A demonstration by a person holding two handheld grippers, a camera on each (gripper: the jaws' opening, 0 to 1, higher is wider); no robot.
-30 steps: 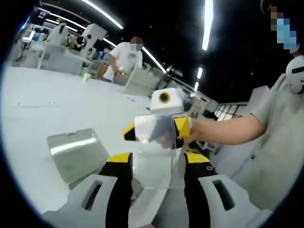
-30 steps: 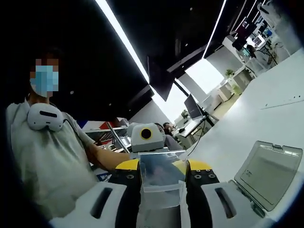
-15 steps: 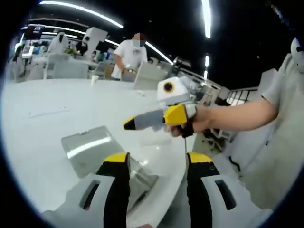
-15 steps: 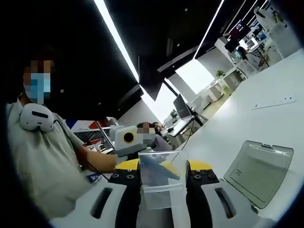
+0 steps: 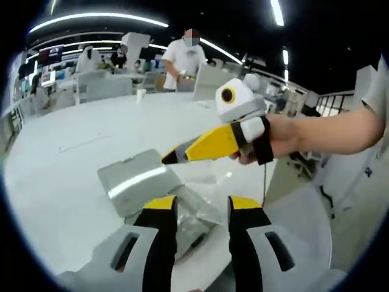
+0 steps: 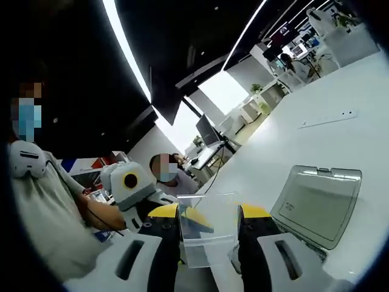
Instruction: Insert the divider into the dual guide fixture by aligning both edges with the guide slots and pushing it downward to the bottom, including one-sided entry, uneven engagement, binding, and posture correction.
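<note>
Divider (image 6: 209,234), a thin clear plastic sheet with straight edges, stands upright between the jaws of the right claw (image 6: 209,213) in the right gripper view; the yellow-tipped black jaws press on its two side edges and hold it above the white surface (image 6: 340,146). It is see-through and a little glossy. To the right of it lies a clear rectangular lid (image 6: 316,204) with rounded corners, tilted up from the surface. To the left, the left claw (image 6: 167,210) comes in, with a hand (image 6: 106,216) around its white body.

In the left gripper view the left claw (image 5: 197,204) has its two yellow-tipped jaws narrowly apart, and between them lies a clear plastic piece (image 5: 194,216) on the smooth white surface (image 5: 61,164). I cannot tell whether the jaws touch it. Just behind it is the flat grey-looking lid (image 5: 137,179), shiny on top. The right claw (image 5: 176,155) points to the left above it, held by a hand (image 5: 273,140) with a black strap. A person (image 5: 185,58) in white stands far behind.
</note>
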